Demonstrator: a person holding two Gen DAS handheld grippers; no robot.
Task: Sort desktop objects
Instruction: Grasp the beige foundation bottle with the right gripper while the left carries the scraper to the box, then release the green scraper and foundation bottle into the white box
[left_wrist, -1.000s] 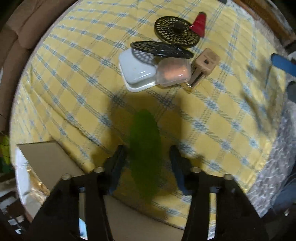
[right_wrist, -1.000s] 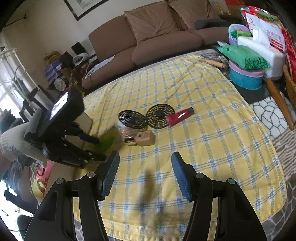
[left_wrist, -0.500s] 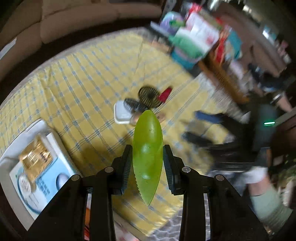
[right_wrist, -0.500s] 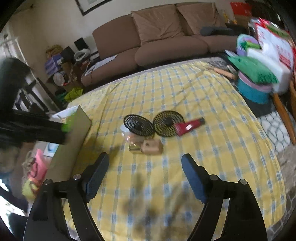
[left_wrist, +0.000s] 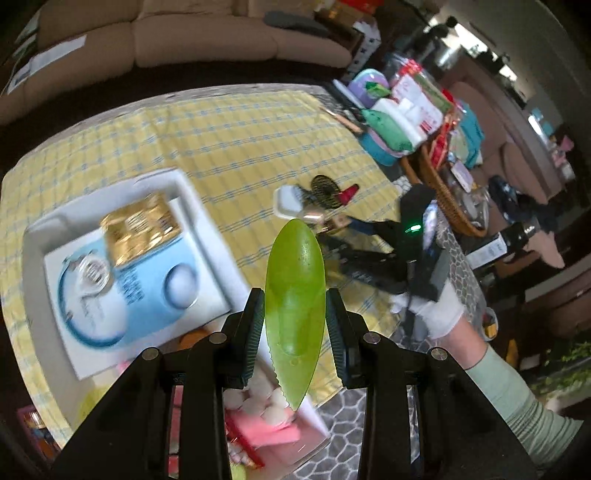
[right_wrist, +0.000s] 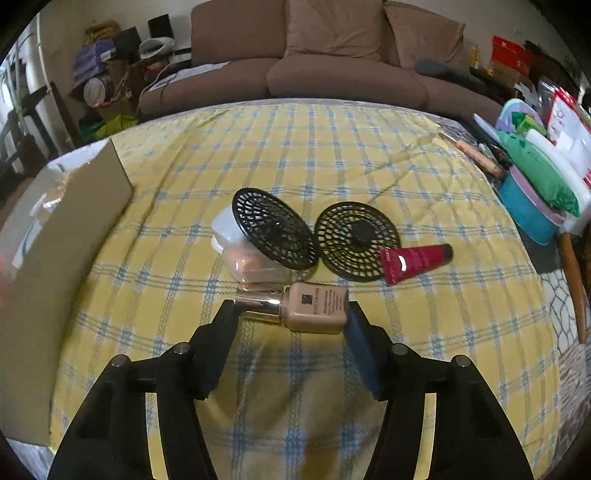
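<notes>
Left gripper (left_wrist: 295, 317) has its fingers clamped on a green leaf-shaped plastic piece (left_wrist: 294, 295), held up over the white box (left_wrist: 192, 206). Right gripper (right_wrist: 291, 317) sits with fingers apart on either side of the beige foundation bottle (right_wrist: 306, 306), which lies on the yellow checked surface (right_wrist: 295, 155) near two black mesh discs (right_wrist: 275, 232).

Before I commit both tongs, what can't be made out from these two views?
- Left wrist: the box contents are motion-blurred; labels unreadable.
- Left wrist: the green leaf-shaped piece hides the table behind it.
- Right wrist: whether the right tongs touch the foundation bottle; contact points hidden.
- Right wrist: the clear container contents, behind the black grille disc.
</notes>
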